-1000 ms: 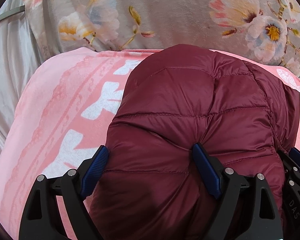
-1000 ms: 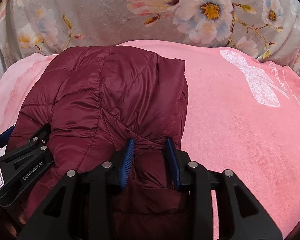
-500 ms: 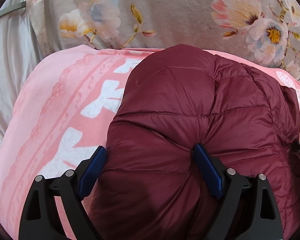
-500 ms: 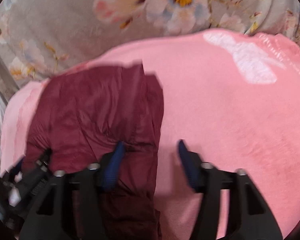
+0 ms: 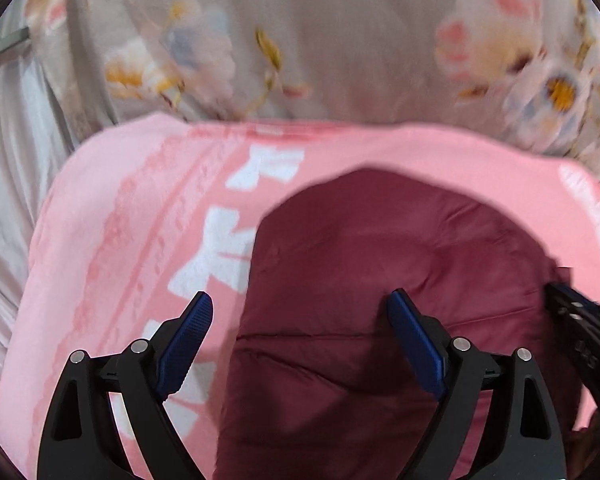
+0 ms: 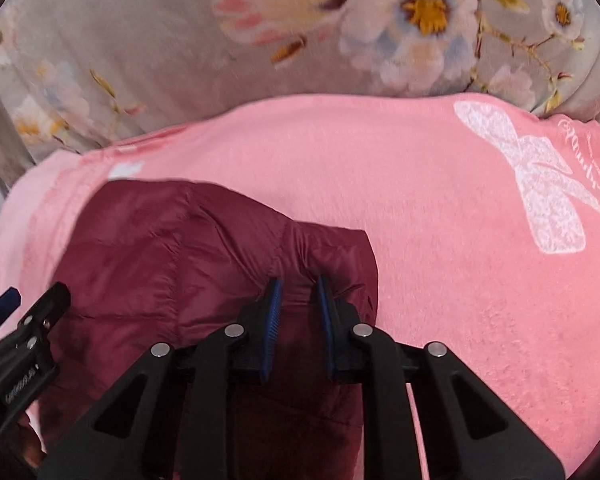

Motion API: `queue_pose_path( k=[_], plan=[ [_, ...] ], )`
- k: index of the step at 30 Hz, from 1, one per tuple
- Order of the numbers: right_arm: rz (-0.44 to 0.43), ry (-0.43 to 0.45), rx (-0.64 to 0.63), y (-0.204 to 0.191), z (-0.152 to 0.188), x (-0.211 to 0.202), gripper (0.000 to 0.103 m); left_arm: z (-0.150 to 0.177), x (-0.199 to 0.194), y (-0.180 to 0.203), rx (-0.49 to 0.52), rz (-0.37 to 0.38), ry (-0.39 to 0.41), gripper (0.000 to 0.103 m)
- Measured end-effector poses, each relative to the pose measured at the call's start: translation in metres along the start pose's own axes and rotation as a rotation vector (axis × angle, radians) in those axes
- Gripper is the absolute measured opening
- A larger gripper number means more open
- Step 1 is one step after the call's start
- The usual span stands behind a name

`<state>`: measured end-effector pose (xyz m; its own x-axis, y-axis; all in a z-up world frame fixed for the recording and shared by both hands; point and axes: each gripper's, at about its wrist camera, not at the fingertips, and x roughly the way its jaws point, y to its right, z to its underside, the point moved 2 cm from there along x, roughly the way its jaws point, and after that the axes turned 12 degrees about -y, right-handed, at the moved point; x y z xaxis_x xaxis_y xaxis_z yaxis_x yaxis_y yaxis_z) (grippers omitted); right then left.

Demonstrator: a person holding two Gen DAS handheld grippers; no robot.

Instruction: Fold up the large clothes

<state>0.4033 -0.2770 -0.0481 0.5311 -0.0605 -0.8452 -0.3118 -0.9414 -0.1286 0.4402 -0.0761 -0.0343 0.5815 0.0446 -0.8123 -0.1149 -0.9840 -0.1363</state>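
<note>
1. Writing: white script at the right edge of the pink blanket (image 6: 440, 208), beside a white bow print, is too blurred to read. The lettering on the left gripper's body, lower left of the right wrist view, is also unreadable.
2. Maroon quilted jacket (image 6: 172, 248) lies on the blanket, lower left of the frame; floral bedding (image 6: 180, 52) runs across the top.
3. Right gripper (image 6: 298, 286): jaws have just been closing and now pinch a ridge of jacket fabric near its right edge.
4. Left gripper (image 5: 300, 304): jaws wide apart; the jacket's left edge lies between them, untouched by either pad.

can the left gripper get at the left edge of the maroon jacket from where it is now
Probably yes: the left gripper is open, the maroon jacket edge lies between its fingers, and only pink blanket is beside it.
</note>
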Motion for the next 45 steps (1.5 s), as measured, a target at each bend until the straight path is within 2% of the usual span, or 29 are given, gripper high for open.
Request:
queue_pose_path(
  k=[3,5,7,9,11,13,14,16,17,18,19,21,23,25,29,34,36,41,45],
  plan=[
    [0.062,0.007,-0.020,0.007,0.000,0.004,0.016,0.003,0.004,0.003,-0.002,-0.009,0.002,0.089],
    [0.094,0.001,0.029,0.024,0.002,-0.003,0.019,0.004,0.000,0.005,0.015,-0.033,0.007,0.088],
    [0.059,0.020,0.073,0.036,0.009,-0.024,0.019,0.009,-0.011,0.003,0.027,-0.039,0.012,0.088],
    [0.036,0.064,0.061,0.034,0.022,-0.053,0.020,0.018,-0.028,-0.001,0.030,-0.013,0.035,0.088],
    [0.008,0.103,0.020,0.028,0.050,-0.086,0.021,0.032,-0.046,-0.004,0.041,0.014,0.046,0.088],
    [-0.012,0.104,-0.014,0.021,0.075,-0.104,0.021,0.050,-0.062,-0.005,0.042,0.027,0.044,0.088],
    [-0.023,0.105,-0.027,0.018,0.089,-0.112,0.025,0.064,-0.071,-0.007,0.034,0.039,0.048,0.088],
    [-0.021,0.117,-0.048,0.012,0.122,-0.126,0.042,0.086,-0.081,-0.009,0.026,0.036,0.050,0.088],
    [-0.017,0.124,-0.055,0.008,0.138,-0.133,0.055,0.102,-0.087,-0.011,0.022,0.022,0.055,0.088],
    [-0.021,0.130,-0.063,0.006,0.149,-0.138,0.061,0.115,-0.092,-0.012,0.019,0.013,0.057,0.088],
    [-0.023,0.136,-0.064,0.005,0.162,-0.143,0.062,0.127,-0.097,-0.013,0.014,0.011,0.061,0.088],
    [-0.017,0.150,-0.061,0.001,0.186,-0.151,0.074,0.151,-0.106,-0.017,-0.008,0.030,0.068,0.088],
    [-0.004,0.163,-0.059,-0.002,0.210,-0.157,0.081,0.173,-0.113,-0.021,-0.030,0.043,0.074,0.088],
    [0.008,0.153,-0.065,-0.004,0.224,-0.158,0.083,0.194,-0.117,-0.023,-0.038,0.052,0.078,0.088],
    [0.048,0.151,-0.096,-0.011,0.256,-0.160,0.089,0.231,-0.116,-0.018,-0.007,0.021,0.046,0.088],
    [0.065,0.132,-0.090,-0.011,0.284,-0.163,0.091,0.263,-0.118,-0.016,0.010,0.004,0.040,0.088],
    [0.064,0.132,-0.078,-0.008,0.288,-0.165,0.092,0.271,-0.117,-0.017,0.000,0.021,0.027,0.088],
    [0.080,0.122,-0.077,-0.009,0.293,-0.163,0.093,0.277,-0.117,-0.017,-0.009,0.003,0.036,0.088],
    [0.085,0.110,-0.080,-0.009,0.295,-0.159,0.093,0.278,-0.111,-0.017,-0.009,0.007,0.007,0.088]
  ],
)
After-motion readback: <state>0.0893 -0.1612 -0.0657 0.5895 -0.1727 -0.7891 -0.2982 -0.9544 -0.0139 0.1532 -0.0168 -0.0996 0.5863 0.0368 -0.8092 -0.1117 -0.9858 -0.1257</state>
